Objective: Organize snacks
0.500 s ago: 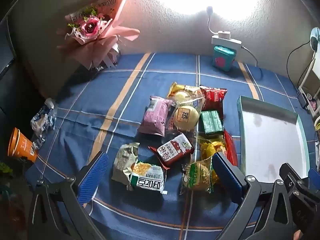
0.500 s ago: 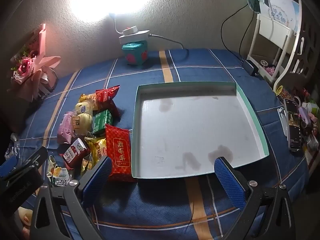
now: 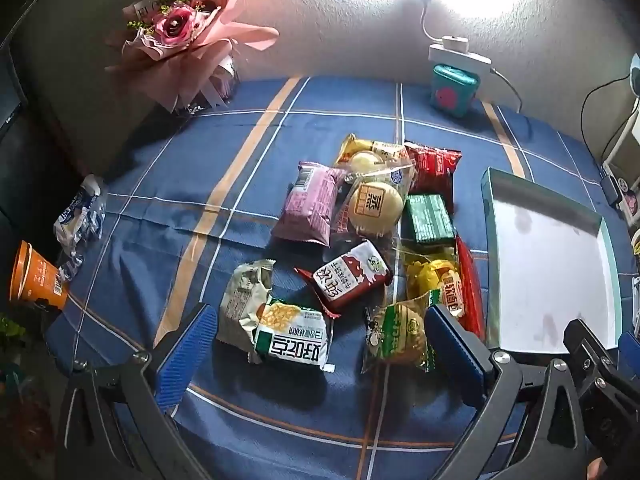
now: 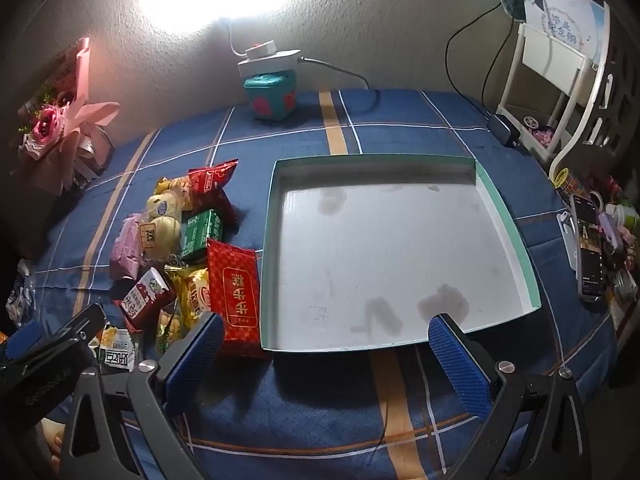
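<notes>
Snacks (image 3: pixel 372 248) lie heaped on the blue checked cloth (image 3: pixel 240 152) over the worktop, just left of a shallow white tray (image 4: pixel 392 248) with a green rim; nothing is in the tray. In the pile a pink pack (image 3: pixel 310 204) sits beside a pale round bun (image 3: pixel 374 204), with a green pack (image 3: pixel 428 220) to its right and a dark red pack (image 3: pixel 434 164) behind. Nearer, a corn pack (image 3: pixel 294 336) lies on a crumpled grey wrapper (image 3: pixel 244 300), and a red sachet (image 4: pixel 236 292) touches the tray's left wall. The left gripper (image 3: pixel 320 352) hangs over the near edge of the pile, jaws spread wide and holding nothing, the corn pack between them but untouched. The right gripper (image 4: pixel 326 356) hovers over the tray's near rim, jaws likewise wide and bare. A bouquet (image 3: pixel 188 36) leans on the back wall, and a teal box (image 4: pixel 272 96) stands by it.
</notes>
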{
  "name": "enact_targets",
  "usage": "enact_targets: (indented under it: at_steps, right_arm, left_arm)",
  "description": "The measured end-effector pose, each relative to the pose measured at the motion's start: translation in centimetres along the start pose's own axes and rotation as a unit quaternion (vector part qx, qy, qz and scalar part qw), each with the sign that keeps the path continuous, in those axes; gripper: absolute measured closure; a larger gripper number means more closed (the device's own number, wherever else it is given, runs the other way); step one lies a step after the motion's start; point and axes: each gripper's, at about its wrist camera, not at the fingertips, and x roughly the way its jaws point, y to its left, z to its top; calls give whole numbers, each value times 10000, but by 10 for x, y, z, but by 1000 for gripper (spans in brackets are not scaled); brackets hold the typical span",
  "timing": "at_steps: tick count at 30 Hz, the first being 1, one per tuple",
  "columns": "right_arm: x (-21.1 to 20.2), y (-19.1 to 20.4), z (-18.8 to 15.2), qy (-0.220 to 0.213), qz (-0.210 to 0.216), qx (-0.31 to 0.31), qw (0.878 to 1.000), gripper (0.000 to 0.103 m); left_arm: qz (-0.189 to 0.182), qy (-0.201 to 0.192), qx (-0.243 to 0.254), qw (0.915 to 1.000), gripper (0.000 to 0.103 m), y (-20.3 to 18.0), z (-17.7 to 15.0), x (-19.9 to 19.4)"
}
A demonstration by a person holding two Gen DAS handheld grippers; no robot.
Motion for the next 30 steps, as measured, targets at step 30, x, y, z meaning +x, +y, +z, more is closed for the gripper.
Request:
enact_targets:
  at_steps: [30]
  right_arm:
    - [2,2,-1,114,10,-51,9999,0]
  left_arm:
    - [55,111,74,9999,0,-1,-2,4]
